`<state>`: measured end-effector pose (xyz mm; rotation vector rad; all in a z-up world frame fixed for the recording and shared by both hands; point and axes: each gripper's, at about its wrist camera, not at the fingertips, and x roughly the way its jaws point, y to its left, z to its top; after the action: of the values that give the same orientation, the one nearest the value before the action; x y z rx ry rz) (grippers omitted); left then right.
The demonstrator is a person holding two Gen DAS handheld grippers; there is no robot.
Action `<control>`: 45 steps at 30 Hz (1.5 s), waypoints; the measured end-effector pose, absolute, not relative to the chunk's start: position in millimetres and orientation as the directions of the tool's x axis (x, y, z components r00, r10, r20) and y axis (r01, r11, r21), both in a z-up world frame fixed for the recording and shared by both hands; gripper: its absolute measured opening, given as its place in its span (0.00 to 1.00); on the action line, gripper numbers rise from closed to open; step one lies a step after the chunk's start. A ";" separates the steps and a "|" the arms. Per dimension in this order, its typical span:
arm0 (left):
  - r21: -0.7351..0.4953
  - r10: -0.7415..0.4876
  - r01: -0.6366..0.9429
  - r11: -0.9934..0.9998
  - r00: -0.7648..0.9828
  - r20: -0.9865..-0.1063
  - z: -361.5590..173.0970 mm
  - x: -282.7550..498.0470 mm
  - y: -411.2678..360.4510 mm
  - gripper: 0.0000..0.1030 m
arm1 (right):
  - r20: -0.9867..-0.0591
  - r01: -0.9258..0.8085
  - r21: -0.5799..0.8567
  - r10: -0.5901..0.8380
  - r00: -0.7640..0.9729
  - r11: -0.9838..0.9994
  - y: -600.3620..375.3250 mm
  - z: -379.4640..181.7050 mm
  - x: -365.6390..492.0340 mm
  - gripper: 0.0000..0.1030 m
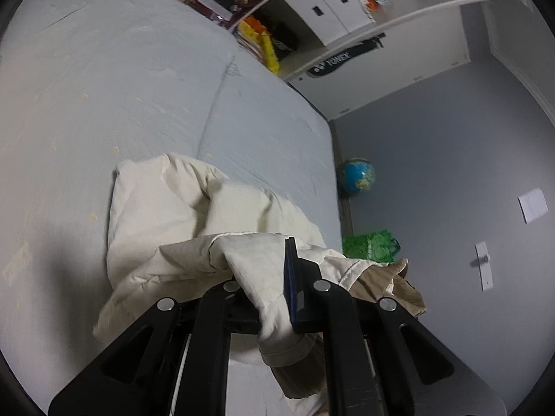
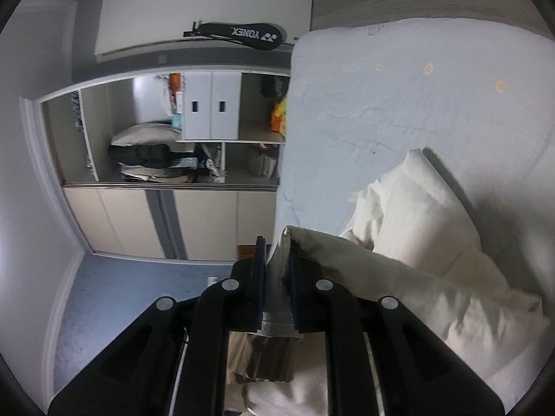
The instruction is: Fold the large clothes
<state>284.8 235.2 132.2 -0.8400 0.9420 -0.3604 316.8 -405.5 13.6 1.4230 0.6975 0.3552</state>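
A large cream garment (image 1: pixel 180 215) lies bunched on the pale blue bed sheet (image 1: pixel 121 86), with a tan part hanging by the bed's edge. My left gripper (image 1: pixel 274 270) is shut on a fold of this cloth, which drapes over its left finger and hides it. In the right wrist view the same cream garment (image 2: pixel 426 228) trails off to the right across the sheet (image 2: pixel 399 111). My right gripper (image 2: pixel 277 263) is shut on an edge of the cloth, pinched between both dark pads, with a tan band hanging below them.
An open wardrobe (image 2: pixel 166 128) with white drawers and stacked clothes stands beyond the bed. A black racket bag (image 2: pixel 239 34) lies by it. A blue globe (image 1: pixel 357 175) and a green bag (image 1: pixel 369 246) sit on the floor beside the bed's edge.
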 end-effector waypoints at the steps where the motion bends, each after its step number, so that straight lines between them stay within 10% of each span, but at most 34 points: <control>1: -0.749 -0.593 -0.081 0.657 0.558 -0.581 127.8 295.1 235.0 0.09 | -0.237 0.186 0.972 0.615 0.752 0.147 -403.4 10.1 321.2 0.10; 26: -0.316 -0.204 -0.132 0.940 0.525 -0.826 52.4 380.4 179.5 0.12 | -0.414 0.389 0.902 0.632 0.655 0.187 -395.5 -81.1 366.9 0.13; 29: -0.312 -0.197 -0.137 0.940 0.526 -0.827 58.8 375.8 179.1 0.12 | -0.405 0.386 0.905 0.643 0.650 0.181 -398.3 -74.0 366.2 0.22; 33: -0.331 -0.209 -0.136 0.934 0.545 -0.812 73.3 365.1 180.4 0.13 | -0.391 0.359 0.916 0.614 0.686 0.182 -409.2 -52.9 361.7 0.63; 45: -0.369 -0.236 -0.112 0.923 0.593 -0.770 106.4 337.7 179.9 0.16 | -0.476 0.117 0.834 0.597 0.646 0.539 -378.0 43.9 346.3 0.63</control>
<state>337.7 179.9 106.4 -0.4045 0.9402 -0.0745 346.3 -378.0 43.9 0.9816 0.8460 0.3295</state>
